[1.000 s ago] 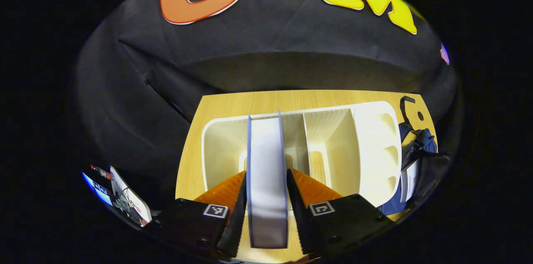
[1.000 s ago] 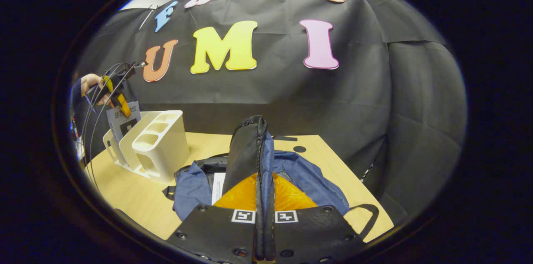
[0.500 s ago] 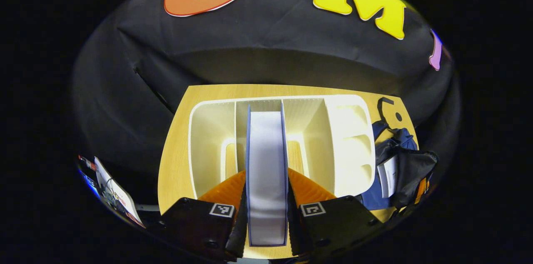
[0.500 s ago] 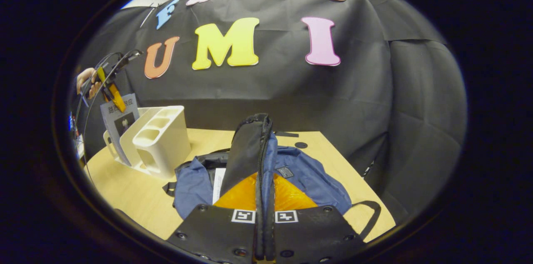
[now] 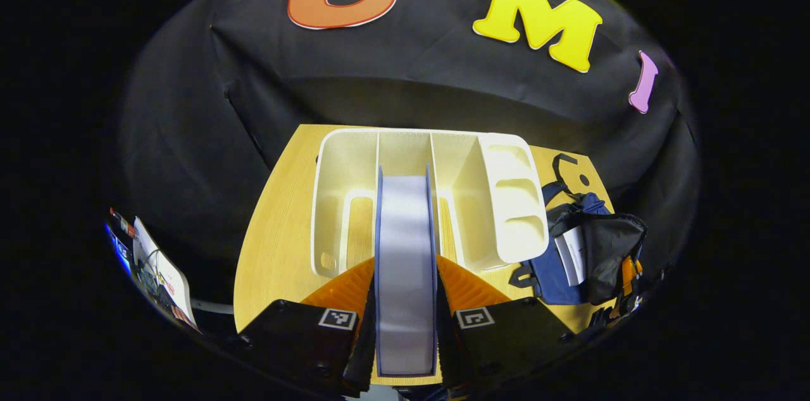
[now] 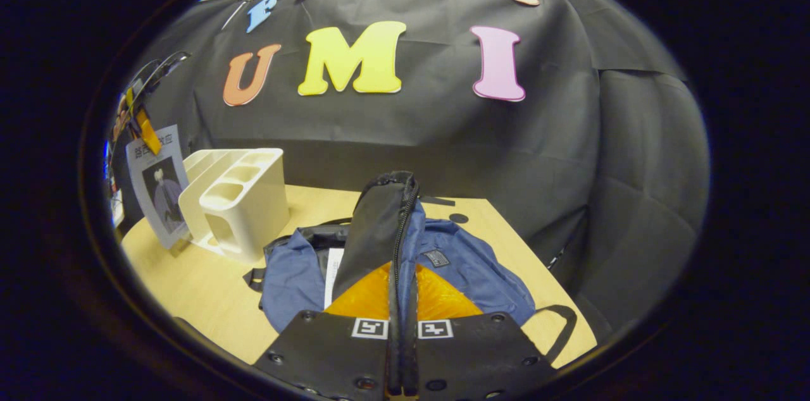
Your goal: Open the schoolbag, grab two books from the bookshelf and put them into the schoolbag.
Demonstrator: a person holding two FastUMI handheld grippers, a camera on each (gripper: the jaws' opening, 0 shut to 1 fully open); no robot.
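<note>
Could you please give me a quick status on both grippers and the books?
Left gripper shut on a book, held above the bookshelf. Right gripper shut on the schoolbag flap, holding it open. Nothing in the way.

The left gripper view looks steeply down from above onto the white bookshelf (image 5: pixel 430 198) and table (image 5: pixel 278 243). The right gripper view sits low, close over the schoolbag (image 6: pixel 462 274), facing the wall. Both share bookshelf, schoolbag and table, apparently from near-opposite heights.
</note>
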